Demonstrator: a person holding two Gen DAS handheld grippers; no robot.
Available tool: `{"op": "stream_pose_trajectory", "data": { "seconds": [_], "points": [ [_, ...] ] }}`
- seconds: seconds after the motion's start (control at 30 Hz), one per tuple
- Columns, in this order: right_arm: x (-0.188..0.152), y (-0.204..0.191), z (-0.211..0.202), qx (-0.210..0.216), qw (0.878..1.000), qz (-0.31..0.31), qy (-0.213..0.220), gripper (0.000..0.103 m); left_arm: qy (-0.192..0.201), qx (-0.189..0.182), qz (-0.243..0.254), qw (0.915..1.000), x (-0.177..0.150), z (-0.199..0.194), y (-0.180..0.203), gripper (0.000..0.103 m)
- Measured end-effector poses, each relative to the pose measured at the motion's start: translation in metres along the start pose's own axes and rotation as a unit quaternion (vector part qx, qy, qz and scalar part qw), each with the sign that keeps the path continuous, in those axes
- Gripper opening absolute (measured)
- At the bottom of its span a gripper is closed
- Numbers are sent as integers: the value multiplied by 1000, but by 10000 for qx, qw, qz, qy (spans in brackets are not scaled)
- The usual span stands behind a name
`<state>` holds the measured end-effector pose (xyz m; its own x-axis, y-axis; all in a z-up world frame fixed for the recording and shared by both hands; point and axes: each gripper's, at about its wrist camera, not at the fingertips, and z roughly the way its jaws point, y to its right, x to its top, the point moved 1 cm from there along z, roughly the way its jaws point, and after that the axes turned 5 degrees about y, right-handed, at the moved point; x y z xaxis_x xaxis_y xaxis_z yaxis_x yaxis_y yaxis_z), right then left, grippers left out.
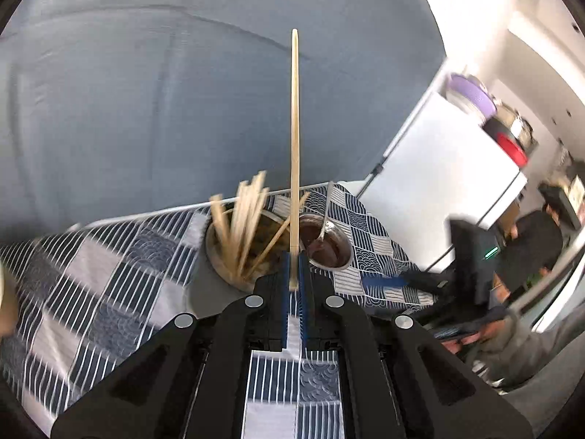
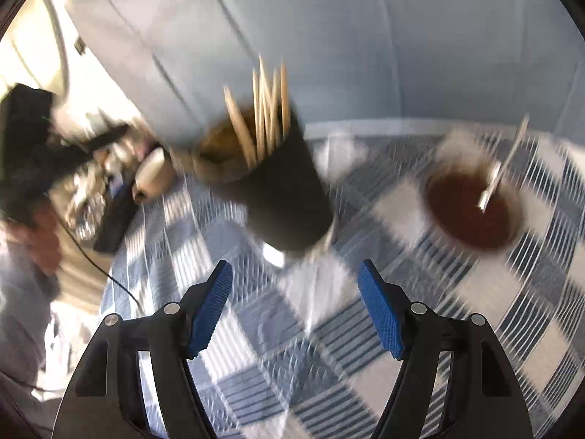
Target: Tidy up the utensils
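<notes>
My left gripper (image 1: 292, 256) is shut on a single wooden chopstick (image 1: 294, 139), which sticks straight out ahead above the table. Below it stand a holder with several wooden chopsticks (image 1: 239, 219) and a second cup (image 1: 325, 245) with a metal spoon (image 1: 325, 216) leaning in it. In the right wrist view my right gripper (image 2: 295, 274) is open with nothing between its blue pads (image 2: 212, 307), above the cloth. The dark chopstick holder (image 2: 278, 190) stands just ahead of it, and the brown cup (image 2: 471, 212) with the spoon (image 2: 501, 172) lies to the right. This view is blurred.
A blue and white patterned cloth (image 1: 109, 263) covers the table, with a blue-grey sofa (image 1: 164, 91) behind it. A white fridge (image 1: 438, 168) and a seated person (image 1: 533, 241) are at the right. A person's hand and sleeve (image 2: 33, 256) and dark gear (image 2: 117, 216) sit at the cloth's left edge.
</notes>
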<state>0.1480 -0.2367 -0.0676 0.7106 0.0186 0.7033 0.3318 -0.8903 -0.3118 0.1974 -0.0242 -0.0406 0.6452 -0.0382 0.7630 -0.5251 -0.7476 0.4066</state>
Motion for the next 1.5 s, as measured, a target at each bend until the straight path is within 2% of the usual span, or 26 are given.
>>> {"op": "stream_pose_trajectory", "data": {
  "seconds": [0.1, 0.17, 0.3, 0.4, 0.43, 0.6, 0.7, 0.77, 0.83, 0.9, 1.03, 1.17, 1.33, 1.5],
  "points": [
    [28, 10, -10, 89, 9990, 76, 433, 72, 129, -107, 173, 9997, 3, 26, -3, 5],
    [39, 16, -8, 198, 9985, 109, 506, 74, 181, -442, 42, 9989, 1, 41, -10, 5],
    [52, 22, 6, 232, 9987, -93, 451, 74, -91, -62, 183, 9998, -12, 66, -22, 5],
    [59, 22, 15, 344, 9984, -134, 437, 74, -98, 14, 123, 9999, -15, 64, -25, 5],
    [61, 22, 18, 438, 9980, -111, 448, 74, -205, 175, 220, 9994, -15, 65, -23, 5],
    [67, 15, 29, 614, 9971, -192, 402, 75, -908, 386, 847, 9915, -11, 75, -6, 6],
    [73, 14, 32, 693, 9963, -259, 446, 76, -1365, 272, 877, 9864, -5, 85, -5, 12],
    [77, 15, 33, 681, 9962, -276, 468, 76, -1648, 468, 1052, 9796, -1, 94, -1, 27],
    [79, 17, 31, 679, 9961, -254, 505, 76, -1761, 676, 1207, 9746, 2, 99, 4, 35],
    [80, 21, 27, 684, 9958, -215, 575, 77, -1762, 709, 1036, 9763, 4, 96, 2, 45],
    [74, 33, 18, 726, 9952, -133, 636, 79, -1437, 400, 502, 9875, 7, 71, -1, 64],
    [64, 43, 10, 650, 9956, -244, 622, 80, -1199, 504, 322, 9910, 9, 43, -4, 67],
    [51, 46, 17, 343, 9932, -992, 501, 80, -935, 658, 121, 9934, 7, 2, -7, 76],
    [52, 52, 49, 266, 9893, -1423, 156, 80, -1049, 1022, -152, 9891, -10, -18, -24, 78]
  ]
}}
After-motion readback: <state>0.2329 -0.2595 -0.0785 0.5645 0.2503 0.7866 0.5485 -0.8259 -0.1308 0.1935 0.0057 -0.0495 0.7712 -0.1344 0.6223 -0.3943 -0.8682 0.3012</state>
